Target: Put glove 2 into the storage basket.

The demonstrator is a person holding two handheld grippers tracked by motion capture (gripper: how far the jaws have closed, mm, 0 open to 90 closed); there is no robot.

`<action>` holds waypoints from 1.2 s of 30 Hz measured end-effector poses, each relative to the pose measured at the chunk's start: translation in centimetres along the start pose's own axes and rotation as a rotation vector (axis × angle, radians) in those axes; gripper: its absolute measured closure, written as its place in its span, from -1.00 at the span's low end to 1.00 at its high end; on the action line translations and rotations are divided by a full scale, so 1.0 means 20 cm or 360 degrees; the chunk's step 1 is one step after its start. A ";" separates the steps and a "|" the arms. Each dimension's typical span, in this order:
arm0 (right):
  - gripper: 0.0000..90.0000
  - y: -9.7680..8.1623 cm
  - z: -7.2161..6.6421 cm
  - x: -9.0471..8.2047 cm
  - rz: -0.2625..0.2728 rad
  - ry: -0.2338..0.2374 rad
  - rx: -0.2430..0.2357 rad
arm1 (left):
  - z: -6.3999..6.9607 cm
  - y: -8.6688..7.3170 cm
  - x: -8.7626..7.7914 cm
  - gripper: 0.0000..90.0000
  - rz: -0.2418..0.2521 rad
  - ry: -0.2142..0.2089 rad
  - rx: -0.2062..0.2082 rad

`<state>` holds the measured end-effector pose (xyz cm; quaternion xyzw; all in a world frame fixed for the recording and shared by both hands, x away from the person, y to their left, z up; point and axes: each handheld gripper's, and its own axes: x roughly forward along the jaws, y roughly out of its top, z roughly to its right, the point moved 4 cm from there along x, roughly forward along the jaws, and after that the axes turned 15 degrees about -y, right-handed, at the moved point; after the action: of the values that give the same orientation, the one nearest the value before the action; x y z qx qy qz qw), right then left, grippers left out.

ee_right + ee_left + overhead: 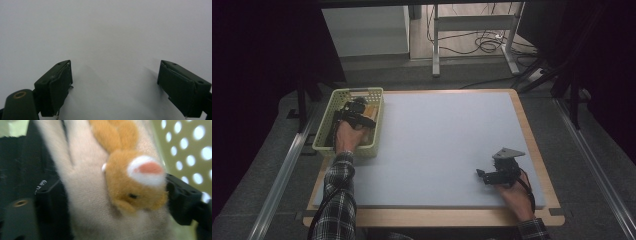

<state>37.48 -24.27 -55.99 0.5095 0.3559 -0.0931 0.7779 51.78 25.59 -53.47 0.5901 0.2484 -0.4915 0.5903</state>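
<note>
In the pale green basket (323, 131) at the table's far left corner, the left gripper (355, 111) reaches down among the contents. Its own view shows a plush toy (117, 182), a cream body with an orange-brown rabbit-like head, white muzzle and pink nose. The toy's long axis runs from the bottom of that view to the top, and the nose faces up and to the right, toward the basket's perforated wall. The toy lies between the two black jaws, one pressed to each flank, so the jaws are clamped on it. The left hand (346, 137) comes in over the basket's near rim, forearm in a plaid sleeve (337, 195). The right gripper (498, 175) rests low over the grey mat (437, 140) near the right front corner, jaws spread wide with bare mat between them, right hand (514, 197) behind it
</note>
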 end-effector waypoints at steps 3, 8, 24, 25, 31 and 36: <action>-0.73 0.00 0.00 0.00 0.0000 0.0000 0.0000 | 0.00 0.01 -0.05 -0.76 0.0088 -0.0071 -0.0024; -0.73 0.00 0.00 0.00 0.0000 0.0000 0.0000 | 0.00 0.03 -0.14 -0.63 0.0176 -0.0121 -0.0009; -0.73 0.00 0.00 0.00 -0.0001 0.0000 -0.0001 | 0.02 0.01 -0.26 -0.76 0.0408 -0.0264 0.0010; -0.73 0.00 0.00 0.00 -0.0001 -0.0001 -0.0001 | 0.03 0.01 -0.27 -0.79 0.0429 -0.0287 0.0016; -0.73 0.00 0.00 0.00 -0.0001 -0.0001 -0.0001 | 0.11 -0.01 -0.32 -0.92 0.0491 -0.0389 0.0097; -0.73 0.00 0.00 0.00 0.0000 -0.0002 -0.0002 | 0.18 -0.03 -0.36 -0.96 0.0487 -0.0427 0.0204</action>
<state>37.48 -24.27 -55.99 0.5090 0.3556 -0.0933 0.7783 47.43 24.35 -46.88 0.5866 0.0435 -0.4851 0.6471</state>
